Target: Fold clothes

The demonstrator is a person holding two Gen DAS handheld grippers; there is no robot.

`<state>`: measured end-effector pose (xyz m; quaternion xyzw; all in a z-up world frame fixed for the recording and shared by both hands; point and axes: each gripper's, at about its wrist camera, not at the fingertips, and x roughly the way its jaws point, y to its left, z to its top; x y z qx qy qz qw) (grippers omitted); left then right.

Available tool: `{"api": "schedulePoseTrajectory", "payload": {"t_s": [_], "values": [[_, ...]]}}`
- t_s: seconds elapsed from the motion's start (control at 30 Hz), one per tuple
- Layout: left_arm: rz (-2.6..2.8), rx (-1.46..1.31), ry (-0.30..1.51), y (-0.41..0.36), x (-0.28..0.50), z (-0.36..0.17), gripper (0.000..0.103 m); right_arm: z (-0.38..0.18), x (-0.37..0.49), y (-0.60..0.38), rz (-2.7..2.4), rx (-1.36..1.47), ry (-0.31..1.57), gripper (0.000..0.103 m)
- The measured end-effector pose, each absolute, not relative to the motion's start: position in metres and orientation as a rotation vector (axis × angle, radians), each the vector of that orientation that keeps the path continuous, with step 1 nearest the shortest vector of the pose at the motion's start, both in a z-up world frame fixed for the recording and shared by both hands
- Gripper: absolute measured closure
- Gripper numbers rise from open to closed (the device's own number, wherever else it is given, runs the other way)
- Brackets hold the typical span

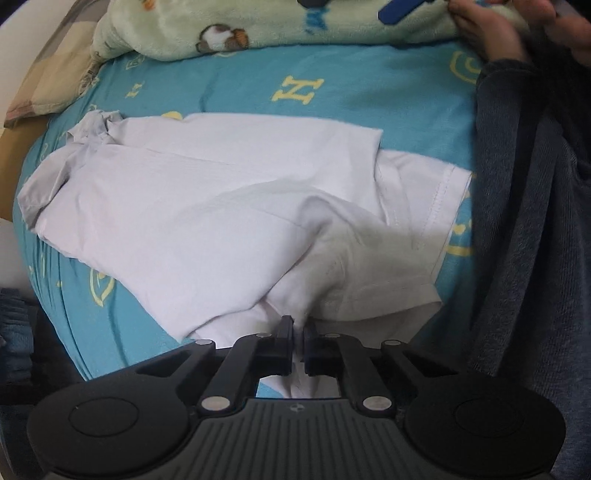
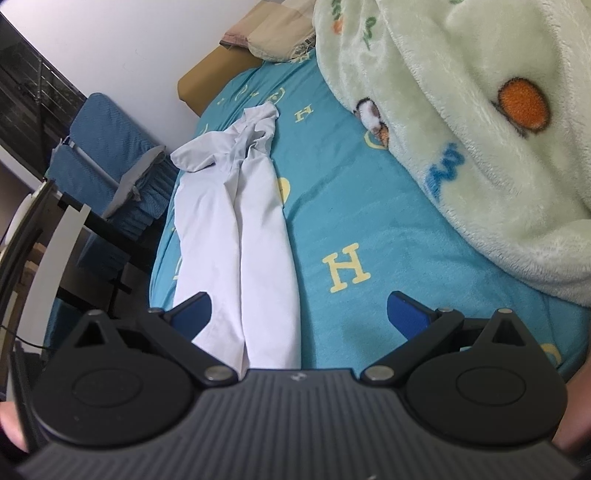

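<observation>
Blue sheet (image 1: 240,85) with yellow letters covers the bed, and a white shirt (image 1: 207,199) lies on it, partly folded and stretched out long. Its grey collar end (image 1: 92,125) is crumpled at the far side in the left wrist view. One short sleeve (image 1: 439,199) sticks out toward a person's dark grey sleeve (image 1: 524,221).

At the near edge of the shirt, the left hand-held gripper (image 1: 298,325) has its black fingers pinched tight on a fold of the white cloth. The cloth bunches up between them.

Over the blue sheet, the right hand-held gripper (image 2: 299,314) has its blue fingers (image 2: 406,314) spread wide with nothing between them. One of them sits just over the shirt's edge.

A fluffy green blanket (image 2: 461,129) with little animals is piled at the back of the bed. A tan pillow (image 2: 273,33) lies by the white wall. Beside the bed stands a blue folding chair (image 2: 107,147).
</observation>
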<state>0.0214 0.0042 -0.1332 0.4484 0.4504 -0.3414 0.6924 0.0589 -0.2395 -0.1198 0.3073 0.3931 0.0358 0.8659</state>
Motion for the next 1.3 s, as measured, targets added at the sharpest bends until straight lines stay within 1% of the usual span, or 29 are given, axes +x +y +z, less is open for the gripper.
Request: {"api": "schedulePoseTrajectory", "payload": {"t_s": [0.07, 0.2, 0.23, 0.37, 0.5, 0.53, 0.57, 0.6, 0.67, 0.73, 0.8, 0.83, 0.87, 0.93, 0.97, 1.03, 1.1, 1.13, 1.17, 1.3], "values": [[-0.727, 0.974, 1.014, 0.001, 0.016, -0.116, 0.099, -0.119, 0.058, -0.240, 0.072, 0.644, 0.818, 0.000], [-0.711, 0.807, 1.076, -0.007, 0.003, -0.085, 0.100, -0.116, 0.057, -0.239, 0.074, 0.649, 0.805, 0.000], [-0.700, 0.784, 1.092, -0.009, 0.001, -0.084, 0.100, -0.115, 0.057, -0.239, 0.078, 0.643, 0.799, 0.000], [-0.629, 0.718, 1.238, -0.015, 0.000, -0.107, 0.100, -0.109, 0.054, -0.235, 0.093, 0.605, 0.776, 0.000], [-0.630, 0.657, 1.270, -0.014, 0.002, -0.114, 0.097, -0.103, 0.050, -0.234, 0.092, 0.556, 0.747, 0.000], [-0.641, 0.622, 1.274, -0.014, 0.004, -0.111, 0.091, -0.102, 0.048, -0.234, 0.090, 0.543, 0.739, 0.000], [-0.641, 0.599, 1.267, -0.014, 0.006, -0.108, 0.082, -0.100, 0.048, -0.234, 0.091, 0.535, 0.729, 0.000], [-0.643, 0.581, 1.244, -0.014, 0.005, -0.103, 0.077, -0.099, 0.047, -0.234, 0.093, 0.531, 0.720, 0.000], [-0.643, 0.538, 1.183, -0.016, 0.005, -0.092, 0.058, -0.096, 0.047, -0.234, 0.100, 0.523, 0.702, 0.000], [-0.618, 0.466, 1.118, -0.014, 0.009, -0.079, 0.045, -0.093, 0.046, -0.234, 0.104, 0.513, 0.685, 0.000], [-0.573, 0.384, 1.048, -0.010, 0.016, -0.068, 0.040, -0.090, 0.044, -0.234, 0.104, 0.501, 0.666, 0.000], [-0.531, 0.343, 1.023, -0.007, 0.022, -0.063, 0.035, -0.089, 0.043, -0.235, 0.102, 0.496, 0.652, 0.000], [-0.474, 0.283, 1.000, -0.003, 0.030, -0.058, 0.032, -0.087, 0.042, -0.235, 0.101, 0.490, 0.637, 0.001], [-0.355, 0.157, 0.950, 0.007, 0.048, -0.048, 0.032, -0.083, 0.039, -0.236, 0.110, 0.485, 0.600, 0.001], [-0.307, 0.076, 0.933, 0.013, 0.058, -0.041, 0.032, -0.080, 0.038, -0.237, 0.120, 0.481, 0.581, 0.004], [-0.233, -0.030, 0.878, 0.018, 0.074, -0.025, 0.032, -0.073, 0.040, -0.238, 0.146, 0.467, 0.553, 0.008], [-0.193, -0.066, 0.796, 0.018, 0.082, -0.008, 0.031, -0.065, 0.047, -0.238, 0.163, 0.449, 0.541, 0.018], [-0.177, -0.075, 0.752, 0.016, 0.085, -0.003, 0.027, -0.061, 0.054, -0.239, 0.169, 0.438, 0.541, 0.026], [-0.158, -0.082, 0.716, 0.015, 0.087, 0.000, 0.025, -0.057, 0.063, -0.238, 0.178, 0.430, 0.546, 0.026], [-0.140, -0.153, 0.666, 0.020, 0.100, -0.013, 0.025, -0.040, 0.116, -0.235, 0.225, 0.401, 0.566, 0.028]]}}
